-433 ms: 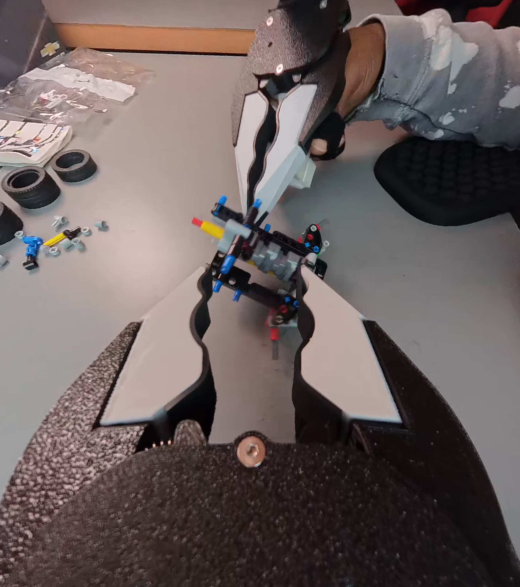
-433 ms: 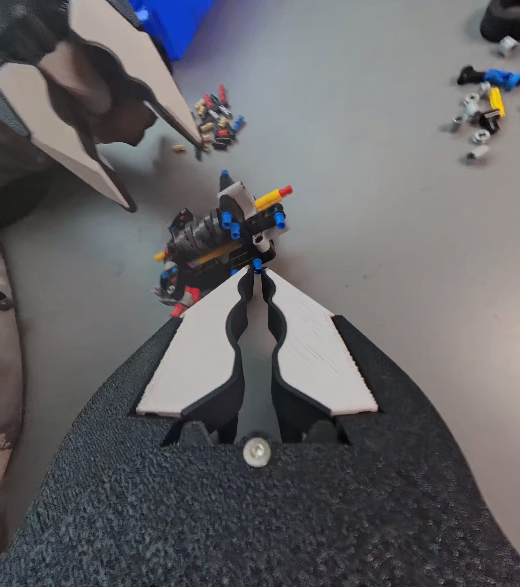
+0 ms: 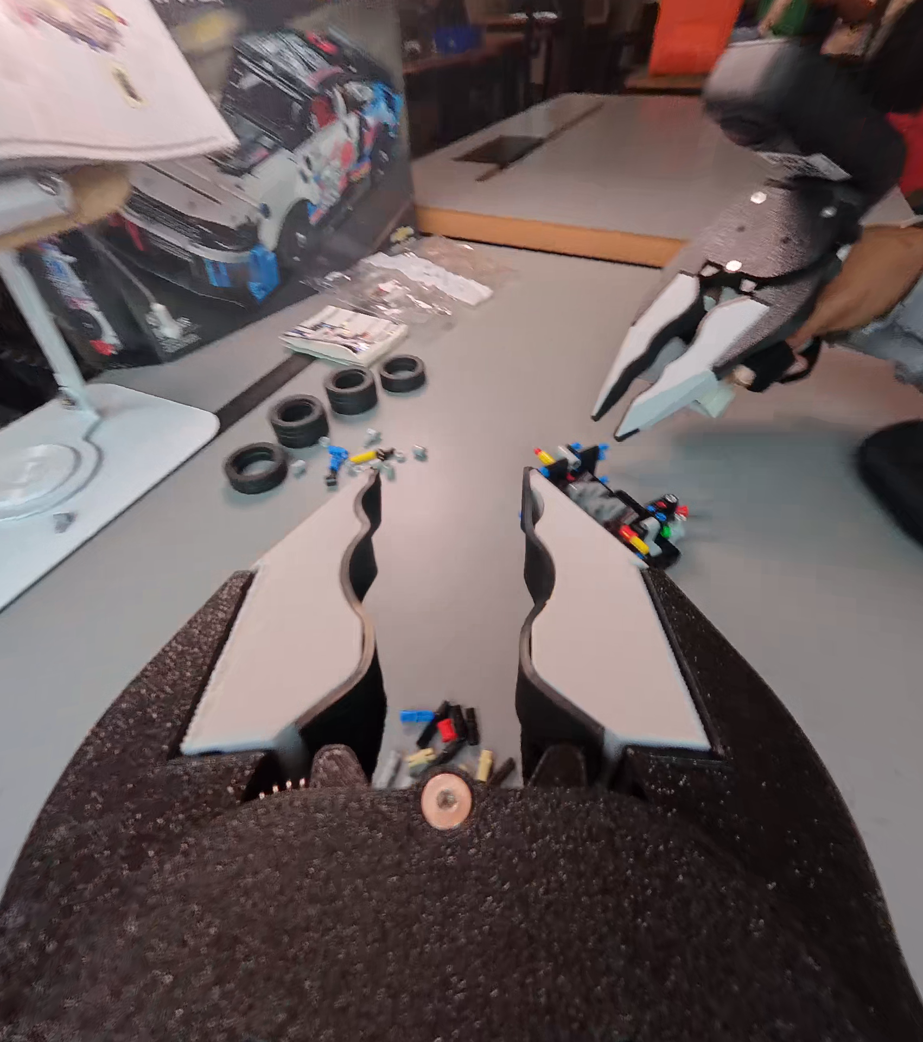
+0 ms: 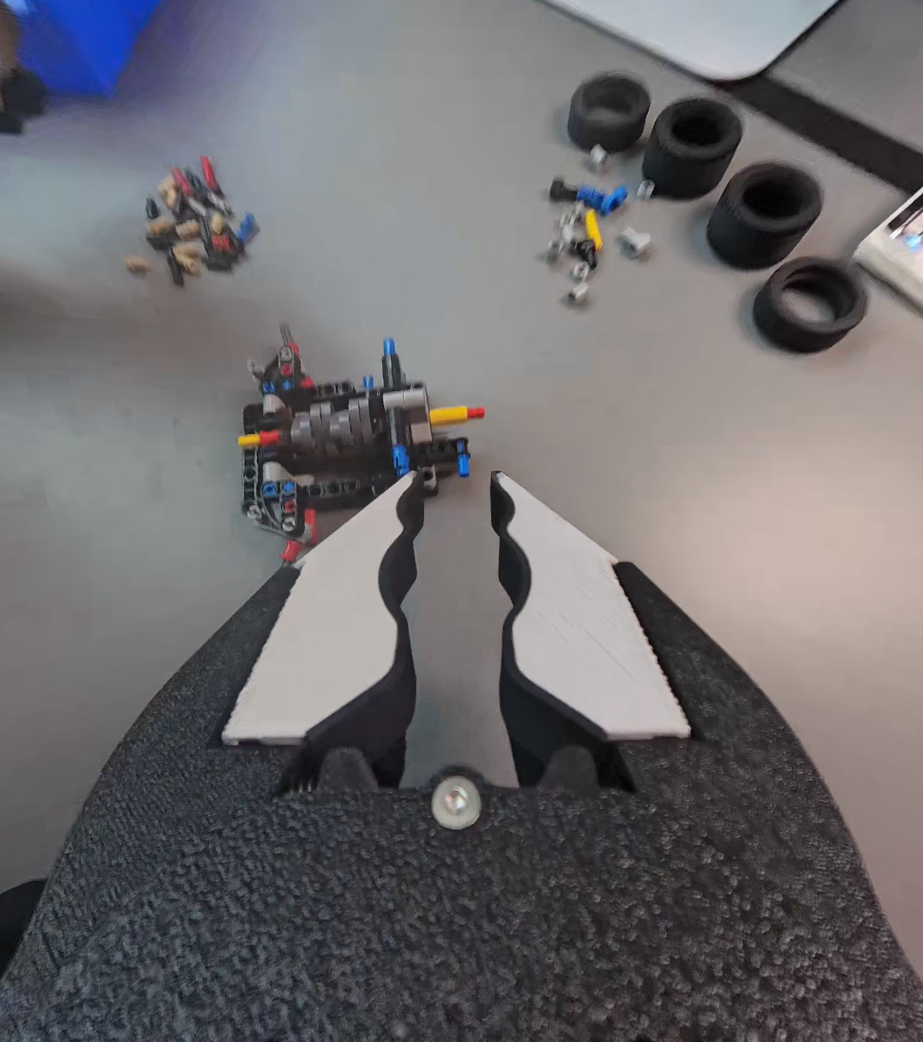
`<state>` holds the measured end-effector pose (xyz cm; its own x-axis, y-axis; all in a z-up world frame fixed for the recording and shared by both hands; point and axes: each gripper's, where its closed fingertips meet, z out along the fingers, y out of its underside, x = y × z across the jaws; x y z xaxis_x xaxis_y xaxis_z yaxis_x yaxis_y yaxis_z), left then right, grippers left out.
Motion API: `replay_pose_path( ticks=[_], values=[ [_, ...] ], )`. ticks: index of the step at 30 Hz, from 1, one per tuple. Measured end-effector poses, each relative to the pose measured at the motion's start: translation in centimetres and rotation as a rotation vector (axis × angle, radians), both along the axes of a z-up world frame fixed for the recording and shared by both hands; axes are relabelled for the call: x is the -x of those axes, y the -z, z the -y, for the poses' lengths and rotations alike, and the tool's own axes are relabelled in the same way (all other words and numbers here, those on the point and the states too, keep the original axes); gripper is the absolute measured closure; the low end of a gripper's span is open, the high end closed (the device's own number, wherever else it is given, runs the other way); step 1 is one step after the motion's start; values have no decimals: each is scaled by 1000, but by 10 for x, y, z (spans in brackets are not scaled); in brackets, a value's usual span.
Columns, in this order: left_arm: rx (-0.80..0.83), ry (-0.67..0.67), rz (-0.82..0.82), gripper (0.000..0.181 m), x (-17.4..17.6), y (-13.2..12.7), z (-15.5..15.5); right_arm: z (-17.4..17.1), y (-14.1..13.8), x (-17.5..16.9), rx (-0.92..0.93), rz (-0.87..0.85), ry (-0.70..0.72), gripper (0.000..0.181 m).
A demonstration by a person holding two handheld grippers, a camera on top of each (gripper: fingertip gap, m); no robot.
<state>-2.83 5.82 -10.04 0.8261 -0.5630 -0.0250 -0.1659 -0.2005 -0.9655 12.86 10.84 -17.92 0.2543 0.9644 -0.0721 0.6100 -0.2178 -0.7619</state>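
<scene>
Brick assembly [image 4: 354, 437] lies flat on the grey table [image 4: 729, 564], unheld. Right gripper [image 4: 453, 476] gaping, empty, left tip just beside its near corner. Left gripper [image 3: 450, 479] spread wide, empty, assembly off its right finger. Loose pins [image 4: 194, 225] and tyres [image 4: 763, 217] well apart.

My left tool [image 3: 450, 479] has a rough, speckled black plastic body with smooth matt grey fingers [image 3: 290, 620]. The surface [image 4: 729, 507] is smooth matt grey. The brick assembly [image 4: 346, 434] is glossy hard plastic, the four tyres [image 4: 763, 217] matt ribbed rubber, the bags [image 3: 419, 276] clear crinkled film.
</scene>
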Motion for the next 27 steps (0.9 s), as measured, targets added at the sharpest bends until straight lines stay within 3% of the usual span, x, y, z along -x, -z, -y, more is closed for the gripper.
replay_pose_path(
  ticks=[1,4,7,11,17,22,27],
  values=[
    [-26,-53,17,131,15,-12,-6,-6,-19,4,-28,-89,14,157],
    [-94,-218,60,131,66,-48,-25,-16,-78,13,-85,-370,51,156],
    [-147,-361,105,126,115,-78,-45,-26,-109,15,-144,-531,101,153],
    [-184,-538,142,117,178,-101,-84,-28,-119,16,-168,-648,146,151],
    [-128,-781,138,84,265,-95,-147,-35,-109,14,-167,-699,214,150],
    [-114,-852,81,57,287,-88,-185,-38,-111,13,-163,-716,219,151],
    [-92,-824,52,62,272,-74,-212,-38,-105,11,-163,-700,214,152]
  ],
)
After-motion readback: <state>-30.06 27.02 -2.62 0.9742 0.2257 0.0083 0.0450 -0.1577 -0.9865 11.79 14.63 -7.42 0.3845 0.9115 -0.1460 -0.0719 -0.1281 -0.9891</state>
